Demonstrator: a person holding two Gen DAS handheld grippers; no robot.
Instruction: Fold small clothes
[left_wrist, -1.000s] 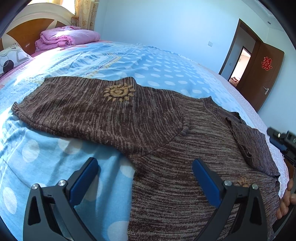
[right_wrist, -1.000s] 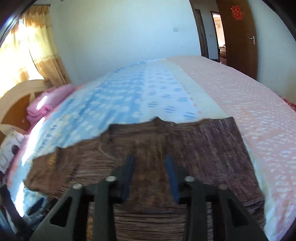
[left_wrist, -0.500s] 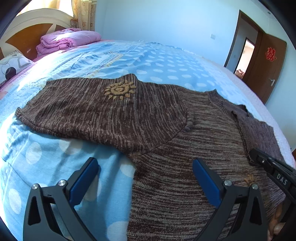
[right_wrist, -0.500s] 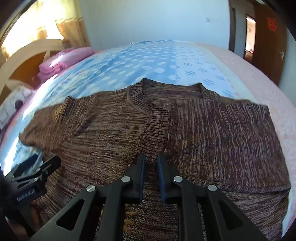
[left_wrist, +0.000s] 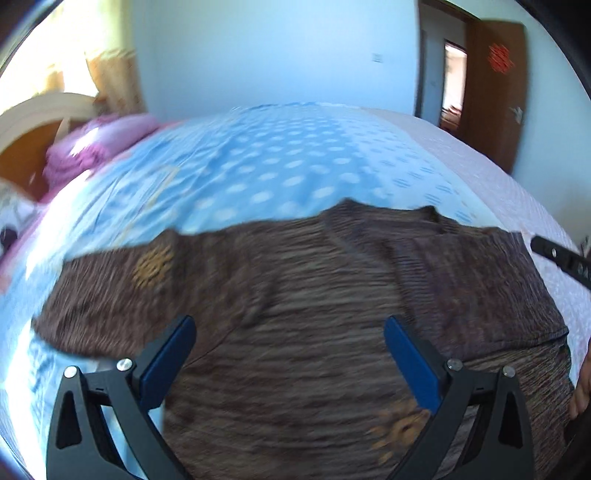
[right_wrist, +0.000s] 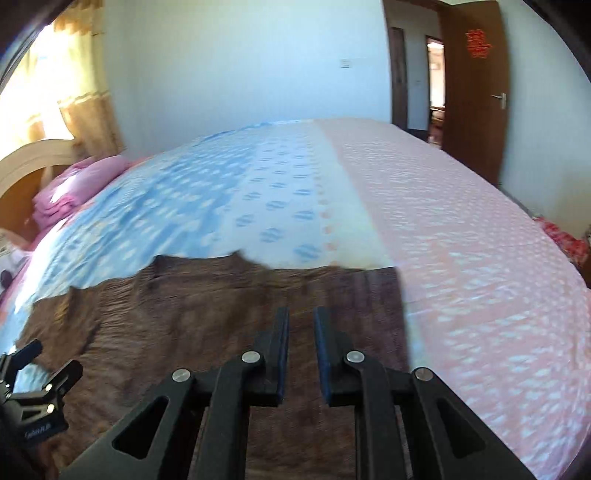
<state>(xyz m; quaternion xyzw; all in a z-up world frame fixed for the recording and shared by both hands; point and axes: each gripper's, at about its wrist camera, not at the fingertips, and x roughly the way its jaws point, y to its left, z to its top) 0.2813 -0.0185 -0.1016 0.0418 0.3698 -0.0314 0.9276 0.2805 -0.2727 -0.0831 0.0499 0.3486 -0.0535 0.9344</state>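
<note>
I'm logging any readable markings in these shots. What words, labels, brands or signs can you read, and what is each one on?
Red paper sign on the brown door: a decorative character, too blurred to read with certainty.
White lettering on the left hand-held gripper, seen low left in the right wrist view: too small and blurred to read.
Brown sweater: only yellow sun motifs, no text.

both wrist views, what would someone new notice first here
A brown knit sweater lies spread across the near part of the bed, whose cover is blue polka dot. The left gripper hangs wide open over it, while the right gripper has its fingers nearly together. Pink bedding sits by the headboard.
</note>
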